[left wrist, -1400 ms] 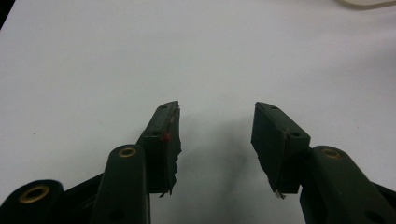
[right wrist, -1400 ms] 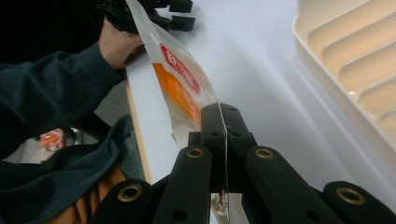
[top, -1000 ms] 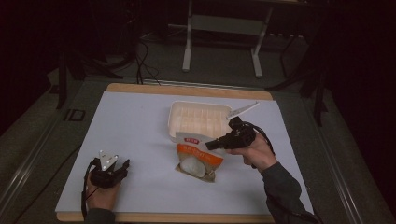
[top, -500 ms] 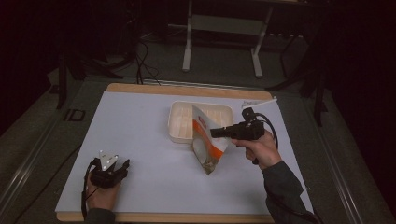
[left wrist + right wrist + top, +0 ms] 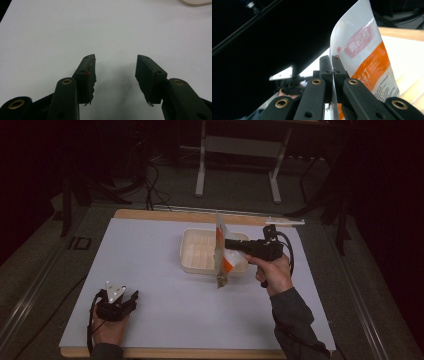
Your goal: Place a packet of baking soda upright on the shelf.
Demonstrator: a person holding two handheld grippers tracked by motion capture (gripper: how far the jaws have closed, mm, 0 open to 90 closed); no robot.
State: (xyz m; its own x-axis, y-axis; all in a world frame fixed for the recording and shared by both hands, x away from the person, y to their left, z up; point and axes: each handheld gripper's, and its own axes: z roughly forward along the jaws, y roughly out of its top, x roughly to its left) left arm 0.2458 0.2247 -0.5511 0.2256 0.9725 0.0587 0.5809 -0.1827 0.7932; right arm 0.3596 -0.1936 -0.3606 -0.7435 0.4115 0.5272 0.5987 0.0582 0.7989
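Note:
A white and orange pouch (image 5: 220,252) hangs edge-on above the near right part of a shallow white tray (image 5: 192,252), its lower end just past the tray's front rim. My right gripper (image 5: 227,243) is shut on it from the right, level with the table. In the right gripper view the jaws pinch the pouch's (image 5: 362,50) edge at the right gripper (image 5: 333,60) tips. My left gripper (image 5: 131,296) rests at the table's near left corner. Its jaws have just been opening, and in the left gripper view the left gripper (image 5: 116,58) holds nothing over the bare white surface.
The white mat (image 5: 150,270) covers a wooden table. A thin white strip (image 5: 284,221) lies at the far right edge. A metal stand (image 5: 239,150) and cables sit on the dark floor beyond. A corner of the tray (image 5: 197,2) shows in the left gripper view.
The right gripper has lifted the pouch from lying flat in front of the tray, turned it upright and edge-on, and carried it up and back over the tray. The left hand stayed put.

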